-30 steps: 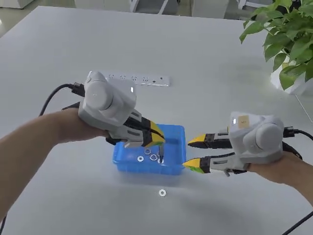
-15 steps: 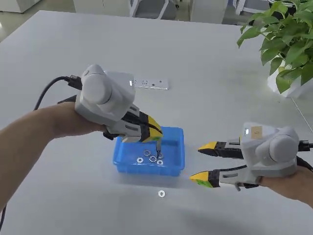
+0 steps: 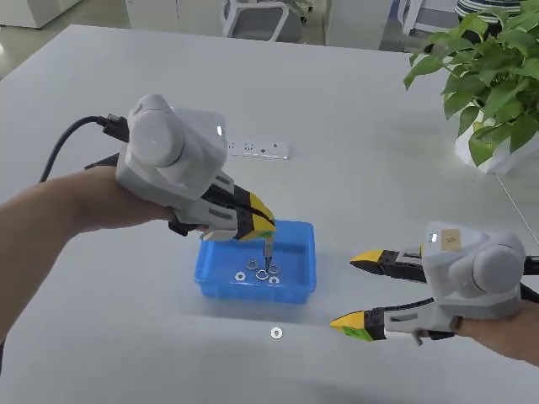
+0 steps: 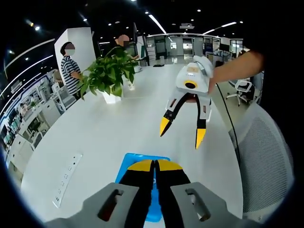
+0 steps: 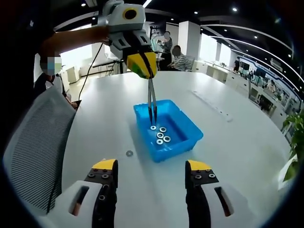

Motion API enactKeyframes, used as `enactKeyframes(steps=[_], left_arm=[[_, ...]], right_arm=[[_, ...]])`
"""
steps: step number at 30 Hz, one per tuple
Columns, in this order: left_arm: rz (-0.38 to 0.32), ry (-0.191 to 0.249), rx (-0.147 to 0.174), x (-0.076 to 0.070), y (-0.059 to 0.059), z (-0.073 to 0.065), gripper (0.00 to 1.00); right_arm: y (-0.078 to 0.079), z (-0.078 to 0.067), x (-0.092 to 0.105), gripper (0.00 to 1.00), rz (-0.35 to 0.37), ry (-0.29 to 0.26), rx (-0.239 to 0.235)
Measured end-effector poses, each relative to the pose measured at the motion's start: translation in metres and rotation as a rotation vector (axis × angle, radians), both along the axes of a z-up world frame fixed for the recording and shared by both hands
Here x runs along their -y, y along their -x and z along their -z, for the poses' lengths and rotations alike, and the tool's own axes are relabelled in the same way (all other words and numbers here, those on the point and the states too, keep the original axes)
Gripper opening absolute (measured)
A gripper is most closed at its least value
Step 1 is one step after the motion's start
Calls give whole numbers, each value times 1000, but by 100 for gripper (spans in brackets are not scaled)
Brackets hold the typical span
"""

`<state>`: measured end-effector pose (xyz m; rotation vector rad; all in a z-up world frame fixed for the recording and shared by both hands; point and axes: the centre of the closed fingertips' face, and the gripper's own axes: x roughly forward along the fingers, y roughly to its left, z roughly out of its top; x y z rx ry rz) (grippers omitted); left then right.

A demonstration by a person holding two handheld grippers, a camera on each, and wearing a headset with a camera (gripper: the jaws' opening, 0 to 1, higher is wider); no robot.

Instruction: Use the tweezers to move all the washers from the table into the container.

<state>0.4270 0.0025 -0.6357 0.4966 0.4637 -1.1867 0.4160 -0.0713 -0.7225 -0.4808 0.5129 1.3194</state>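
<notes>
Looking down in the head view, the left gripper (image 3: pixel 255 221) sits just left of centre, its yellow-tipped jaws pressed together on the top of the tweezers (image 3: pixel 268 250), which hang down into the blue container (image 3: pixel 301 245). Several washers (image 3: pixel 257 273) lie on the container floor around the tweezer tips; whether the tips pinch one cannot be told. A lone washer (image 3: pixel 276 333) rests on the grey table (image 3: pixel 126 337) at 6 o'clock from the container, clear of its wall. The right gripper (image 3: pixel 344 290) hangs at 4 o'clock from the container, jaws spread wide with nothing between them. A white power strip (image 3: pixel 257 150) lies at 12 o'clock from the container, and a potted plant (image 3: pixel 488 76) stands at 2 o'clock.

In the left gripper view, its own jaws meet at 6 o'clock, closed, with the container (image 4: pixel 129 162) under them. The right gripper (image 4: pixel 181 137) hangs at 1 o'clock, agape and empty. The power strip (image 4: pixel 66 178) is at 8 o'clock, the plant (image 4: pixel 107 71) at 10 o'clock.

In the right gripper view, its own jaws stand well apart at 6 o'clock, bare. The left gripper (image 5: pixel 141 64) comes down from 12 o'clock, clamped on the tweezers (image 5: pixel 152 107), whose tips reach the washers (image 5: pixel 160 135) in the container (image 5: pixel 187 127). The lone washer (image 5: pixel 129 153) lies on the table at 8 o'clock from the container.
</notes>
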Motion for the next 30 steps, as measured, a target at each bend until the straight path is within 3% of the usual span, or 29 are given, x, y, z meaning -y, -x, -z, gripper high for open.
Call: enactKeyframes(steps=[8,17,30], left_arm=[[3,-23,-12,-2,11,0,5],[31,-6,-17,7,25,-1,5],[77,12,-52,21,38,15,5]], right_arm=[[2,-1,2,62,7,-2,1],[7,4,4,66,16,7,-7],[9,10,9,68,21,16,-13]])
